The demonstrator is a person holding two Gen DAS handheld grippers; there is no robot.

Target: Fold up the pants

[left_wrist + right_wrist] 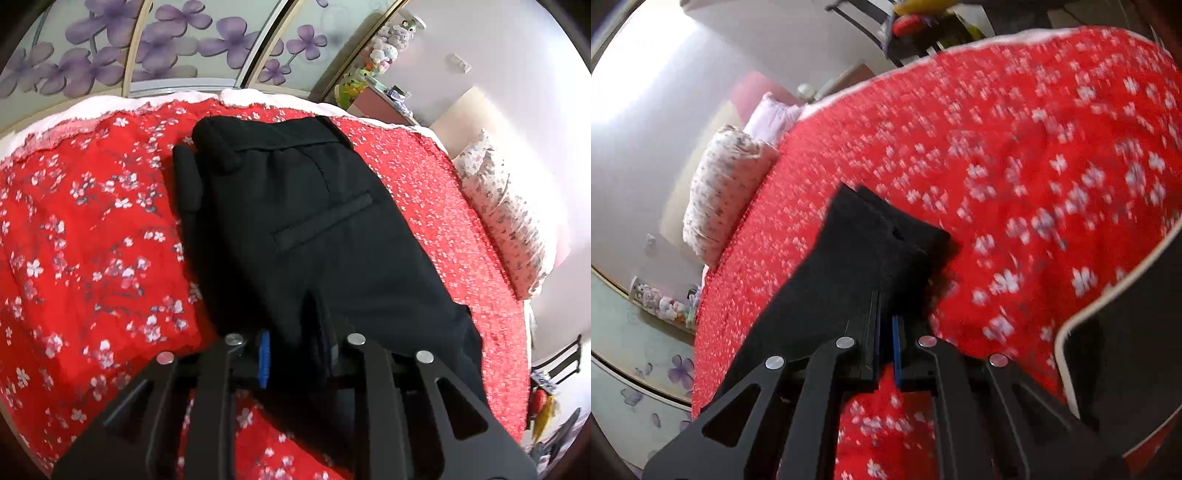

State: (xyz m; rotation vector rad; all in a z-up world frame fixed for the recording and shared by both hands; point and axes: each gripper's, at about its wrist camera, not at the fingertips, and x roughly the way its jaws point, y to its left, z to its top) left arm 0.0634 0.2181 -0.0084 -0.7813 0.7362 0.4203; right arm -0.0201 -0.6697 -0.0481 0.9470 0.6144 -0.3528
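Black pants (306,221) lie on the red flowered bedspread (92,240), waistband far, back pocket up. My left gripper (295,354) is shut on a fold of the black cloth near the seat and leg part. In the right wrist view my right gripper (886,347) is shut on the leg ends of the pants (864,251), which hang over the bedspread (1034,166). The view is blurred by motion.
A rolled flowered quilt (506,221) lies at the bed's right edge, also in the right wrist view (720,192). A wardrobe with purple flowers (166,40) stands behind the bed. A chair with clutter (916,26) stands past the bed's far edge.
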